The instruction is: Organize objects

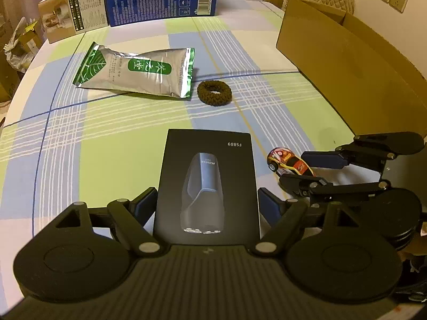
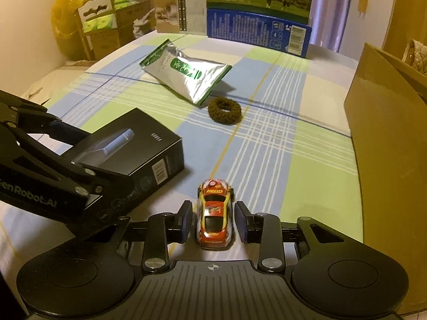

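Note:
A black shaver box (image 1: 208, 176) lies on the checked cloth, and my left gripper (image 1: 206, 200) is shut on it, a blue pad against each long side. Seen from the right wrist, that box (image 2: 138, 144) sits at the left in the left gripper (image 2: 88, 165). A small red and yellow toy car (image 2: 214, 213) stands on the cloth between the fingers of my right gripper (image 2: 213, 218), which is open with a thin gap at each side. In the left wrist view the car (image 1: 289, 161) and right gripper (image 1: 312, 170) are at the right.
A silver and green pouch (image 1: 138, 72) and a brown hair scrunchie (image 1: 214, 92) lie mid-table. An open cardboard box (image 1: 347, 61) stands along the right edge. A blue milk carton case (image 1: 160, 5) and a beige box (image 1: 72, 13) stand at the back.

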Tool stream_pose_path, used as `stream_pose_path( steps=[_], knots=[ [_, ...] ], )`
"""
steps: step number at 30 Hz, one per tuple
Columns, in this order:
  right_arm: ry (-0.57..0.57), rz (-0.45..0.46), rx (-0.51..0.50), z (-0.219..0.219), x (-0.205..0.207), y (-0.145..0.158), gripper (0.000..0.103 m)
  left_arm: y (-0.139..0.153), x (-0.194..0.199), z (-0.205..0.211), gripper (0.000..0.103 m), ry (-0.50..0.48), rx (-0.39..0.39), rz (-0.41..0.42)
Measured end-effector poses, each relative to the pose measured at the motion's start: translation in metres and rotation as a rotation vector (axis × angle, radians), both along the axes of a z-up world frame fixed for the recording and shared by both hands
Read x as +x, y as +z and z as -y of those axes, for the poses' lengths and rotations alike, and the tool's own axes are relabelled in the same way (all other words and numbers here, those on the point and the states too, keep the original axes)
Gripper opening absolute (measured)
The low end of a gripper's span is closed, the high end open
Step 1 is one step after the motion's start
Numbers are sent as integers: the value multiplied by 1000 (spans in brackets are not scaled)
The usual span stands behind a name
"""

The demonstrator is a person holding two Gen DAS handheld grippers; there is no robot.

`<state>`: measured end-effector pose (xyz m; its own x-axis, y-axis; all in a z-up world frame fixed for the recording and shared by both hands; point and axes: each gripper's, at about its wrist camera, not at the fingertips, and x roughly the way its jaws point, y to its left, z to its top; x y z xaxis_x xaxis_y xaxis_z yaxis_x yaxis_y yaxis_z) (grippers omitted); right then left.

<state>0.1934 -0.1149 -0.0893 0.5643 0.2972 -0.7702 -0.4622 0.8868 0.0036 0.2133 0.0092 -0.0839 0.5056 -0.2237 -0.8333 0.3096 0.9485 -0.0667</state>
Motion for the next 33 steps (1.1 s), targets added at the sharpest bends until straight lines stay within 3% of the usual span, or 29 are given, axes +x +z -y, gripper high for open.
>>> stream_pose_path(
  steps=[10, 12, 13, 33],
  knots=[
    [-17, -13, 14, -4, 9, -6, 36, -2, 6, -2, 78, 0, 7, 1],
    [-28, -15, 19, -4, 10, -6, 34, -2, 7, -1, 78, -3, 9, 0],
    [-37, -16, 18, -3, 10, -6, 28, -3, 7, -1, 78, -3, 11, 1],
    [-90, -2, 38, 7, 6, 3, 27, -5, 18, 5, 76, -8, 56, -19]
  ],
)
